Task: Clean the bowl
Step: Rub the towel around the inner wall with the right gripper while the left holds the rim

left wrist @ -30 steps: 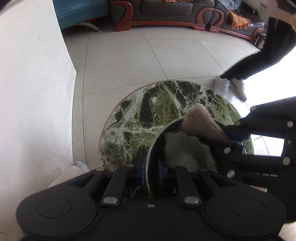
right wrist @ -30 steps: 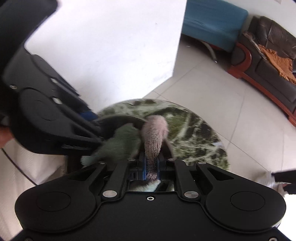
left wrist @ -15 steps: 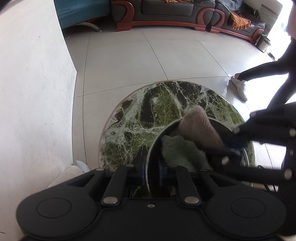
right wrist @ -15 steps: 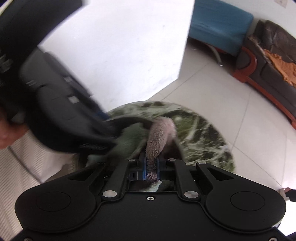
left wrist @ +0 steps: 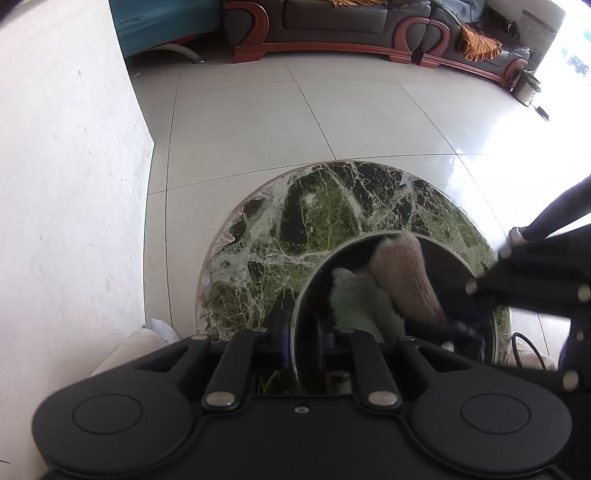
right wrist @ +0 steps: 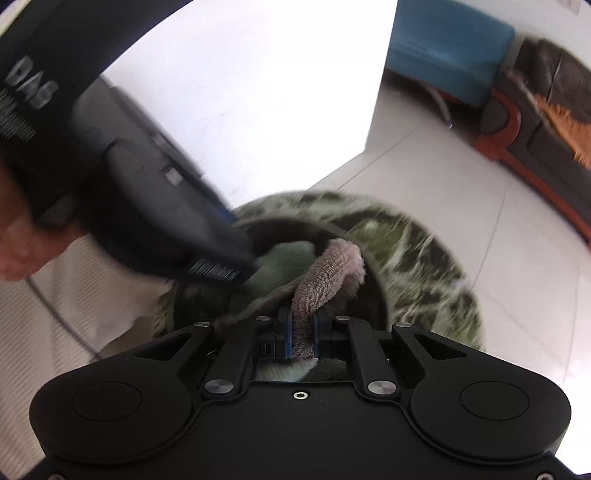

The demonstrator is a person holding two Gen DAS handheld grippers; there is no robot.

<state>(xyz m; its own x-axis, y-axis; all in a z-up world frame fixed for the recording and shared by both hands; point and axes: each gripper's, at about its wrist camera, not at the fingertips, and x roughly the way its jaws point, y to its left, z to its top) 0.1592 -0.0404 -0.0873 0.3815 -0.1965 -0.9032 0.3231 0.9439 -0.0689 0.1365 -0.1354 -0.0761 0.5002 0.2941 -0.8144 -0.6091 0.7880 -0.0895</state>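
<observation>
A dark bowl [left wrist: 354, 242] with a shiny rim stands at the near side of a round green marble table [left wrist: 314, 214]. My left gripper [left wrist: 301, 325] is shut on the bowl's near rim, one finger inside and one outside. A fluffy cloth [left wrist: 402, 284], pink-brown on one side and pale green on the other, lies inside the bowl. My right gripper [right wrist: 303, 332] is shut on a fold of the cloth [right wrist: 325, 269] and presses it into the bowl [right wrist: 280, 227]. From the right, the right gripper [left wrist: 458, 326] reaches into the bowl, blurred. In the right wrist view the left gripper [right wrist: 221, 273] is blurred.
A white wall [left wrist: 66, 184] rises close on the left. Tiled floor surrounds the table [right wrist: 424, 251]. Far back are a dark sofa [left wrist: 351, 22], a blue seat [left wrist: 162, 22] and a small bin [left wrist: 528, 85]. A person's leg and shoe [left wrist: 517, 236] are beside the table.
My right gripper has swept the cloth round inside the bowl, toward the near right. The left gripper and bowl stayed put. The person's legs behind the table moved off to the right.
</observation>
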